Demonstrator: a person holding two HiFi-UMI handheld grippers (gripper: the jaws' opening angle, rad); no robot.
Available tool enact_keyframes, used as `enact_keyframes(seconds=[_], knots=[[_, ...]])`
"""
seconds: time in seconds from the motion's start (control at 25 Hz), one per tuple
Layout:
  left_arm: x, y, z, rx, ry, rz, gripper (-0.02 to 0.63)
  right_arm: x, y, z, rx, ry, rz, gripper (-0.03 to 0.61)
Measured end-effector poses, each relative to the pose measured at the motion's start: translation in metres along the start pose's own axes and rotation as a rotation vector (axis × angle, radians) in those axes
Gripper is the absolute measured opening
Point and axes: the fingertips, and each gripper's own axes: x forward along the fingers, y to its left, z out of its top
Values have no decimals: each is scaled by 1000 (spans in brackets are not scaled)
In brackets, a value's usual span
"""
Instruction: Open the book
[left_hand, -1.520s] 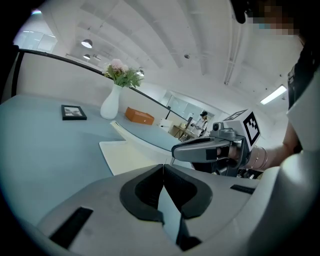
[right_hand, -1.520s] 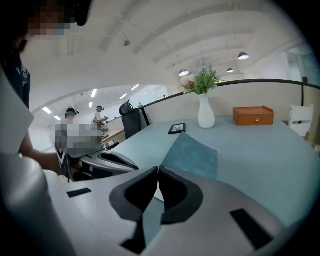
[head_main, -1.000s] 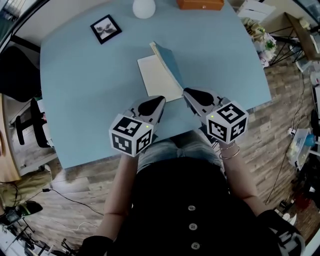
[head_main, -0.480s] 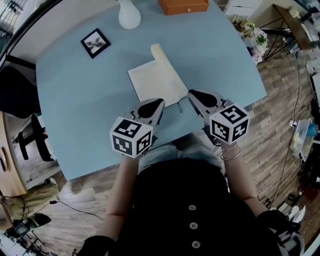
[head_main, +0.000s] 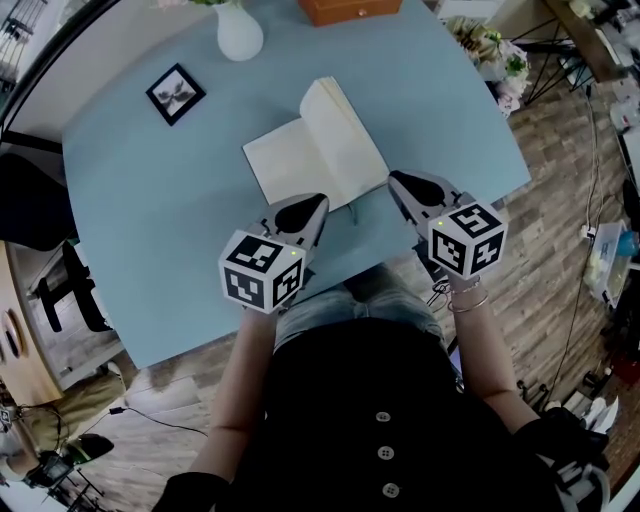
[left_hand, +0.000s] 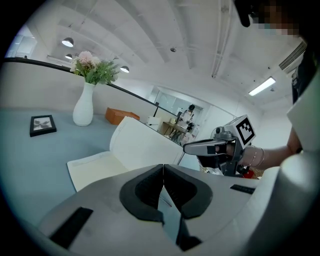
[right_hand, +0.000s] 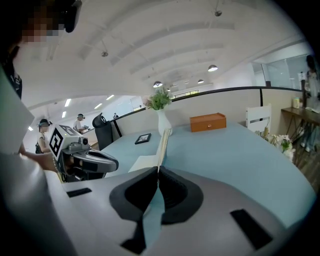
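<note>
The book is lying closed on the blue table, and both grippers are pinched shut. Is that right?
Not quite. The book lies open on the blue table, with one leaf tilted up, as the head view shows. The left gripper and the right gripper are indeed pinched shut.

Blue table (head_main: 150, 230) w/ open book (head_main: 315, 150), white vase (head_main: 240, 38), pic frame (head_main: 175, 93), orange box (head_main: 350, 10)

The book (head_main: 315, 150) lies mid-table (head_main: 150, 200). From it, the frame (head_main: 175, 93) is at 10 o'clock, the vase (head_main: 240, 35) at 11 and the box (head_main: 350, 9) at 12, at the far edge. The left gripper (head_main: 312, 205) is just beside it at 6, the right gripper (head_main: 398, 183) at 4.
</note>
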Motion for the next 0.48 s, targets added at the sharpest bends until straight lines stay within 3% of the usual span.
enact_keyframes(seconds=[0.48], knots=[[10,5,-8,2,50,10,12,0,-41,-24,63,25,-74,12]])
